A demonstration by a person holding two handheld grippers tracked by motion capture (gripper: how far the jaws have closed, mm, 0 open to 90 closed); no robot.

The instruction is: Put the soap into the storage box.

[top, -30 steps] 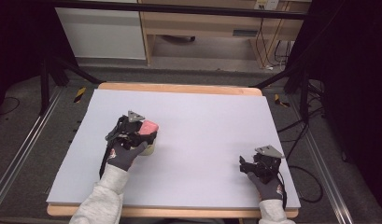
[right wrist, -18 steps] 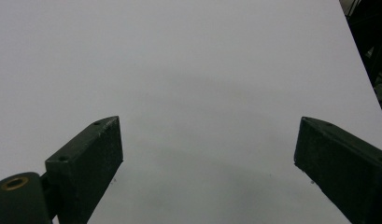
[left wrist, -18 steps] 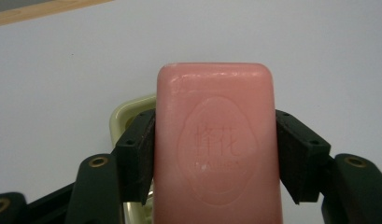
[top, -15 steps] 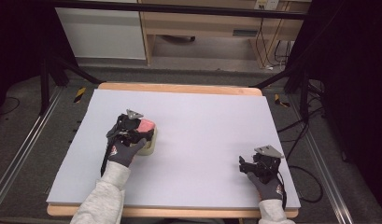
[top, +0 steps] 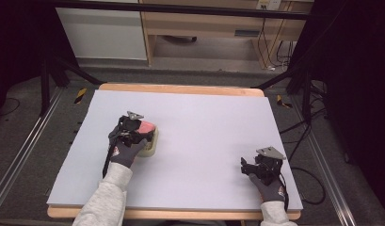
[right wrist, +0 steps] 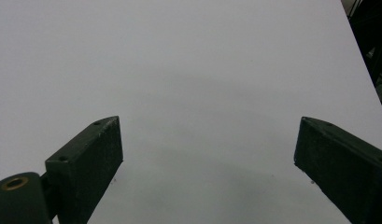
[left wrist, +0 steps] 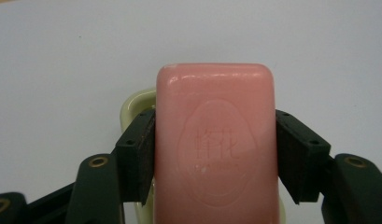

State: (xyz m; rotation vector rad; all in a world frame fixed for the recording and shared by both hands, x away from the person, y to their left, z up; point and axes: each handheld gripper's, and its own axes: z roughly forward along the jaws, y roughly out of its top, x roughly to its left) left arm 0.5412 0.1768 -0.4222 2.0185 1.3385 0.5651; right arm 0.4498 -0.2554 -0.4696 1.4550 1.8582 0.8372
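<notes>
A pink bar of soap [left wrist: 215, 140] with an oval stamp on its face sits clamped between the two black jaws of my left gripper [left wrist: 215, 156]. Directly under it lies a pale cream soap dish [left wrist: 132, 103], its rim peeking out at the left. In the high view the left gripper [top: 136, 129] holds the soap [top: 147, 127] over the dish [top: 150, 147] at the table's left middle. My right gripper [top: 249, 167] rests near the front right of the table, and its own view shows the right gripper [right wrist: 207, 161] with jaws wide apart and nothing between them.
The table is covered by a pale lilac sheet [top: 204, 122] with a wooden edge [top: 180, 88] at the back. Behind it stand a white cabinet [top: 103, 33] and a wooden shelf unit [top: 204, 28]. Cables [top: 298, 127] trail on the floor at the right.
My left hand has carried the soap slightly down and toward the dish, so the pink bar now lies lower over the cream rim. The right hand has stayed put.
</notes>
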